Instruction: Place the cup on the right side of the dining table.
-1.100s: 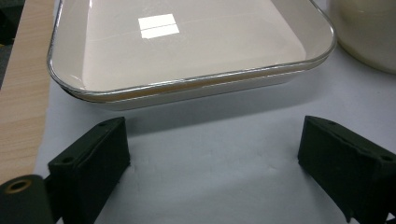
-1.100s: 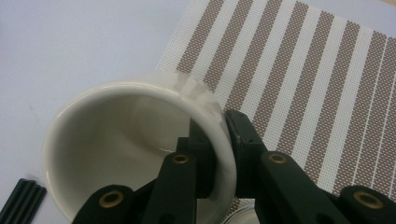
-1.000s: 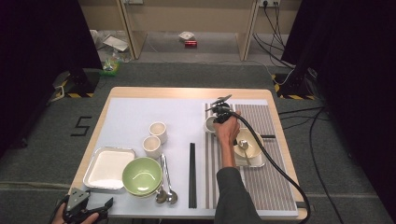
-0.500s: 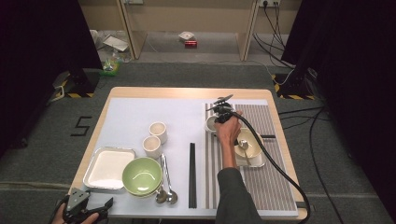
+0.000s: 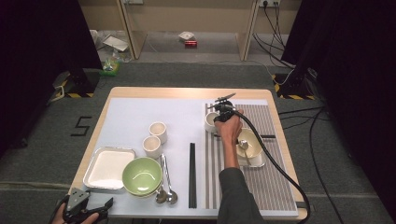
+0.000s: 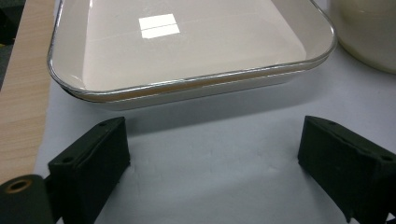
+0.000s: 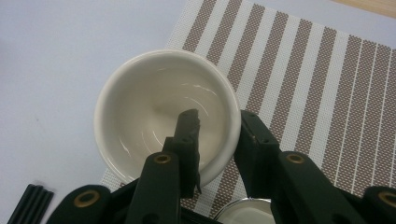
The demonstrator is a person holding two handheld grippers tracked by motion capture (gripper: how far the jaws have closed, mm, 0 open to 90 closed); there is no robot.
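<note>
The right gripper [image 7: 215, 135] sits over the white cup [image 7: 159, 107] at the near-left corner of the striped placemat [image 7: 327, 93], one finger inside the cup, the other outside its wall. Those fingers have just been opening, and the right gripper view shows a sliver of gap around the rim, so the cup wall stands between them but looks let go. From the high view, the cup [image 5: 211, 122] stands upright, straddling the mat's left edge, just beyond the hand, in the same spot as a second ago and half a second ago; the hand has not travelled either. That reads as a placement finishing: cup set down, grip coming off.

To the right of the arm, a cream bowl with a spoon [image 5: 250, 147] rests on the mat. So this place setting is filling up.

Over on the left, the left gripper [image 5: 86, 209] hangs at the desk's near corner, fingers [image 6: 88, 158] spread wide with nothing between them, just short of the silver-rimmed tray [image 6: 187, 84]. The green bowl [image 5: 142, 175], two more cups [image 5: 155, 139], the spoons [image 5: 166, 184] and the black chopsticks [image 5: 192, 175] wait on the pale desk [image 5: 130, 112].

Next call, I reckon: lift the inner finger straight up, clear of the rim, or the cup could tip.
</note>
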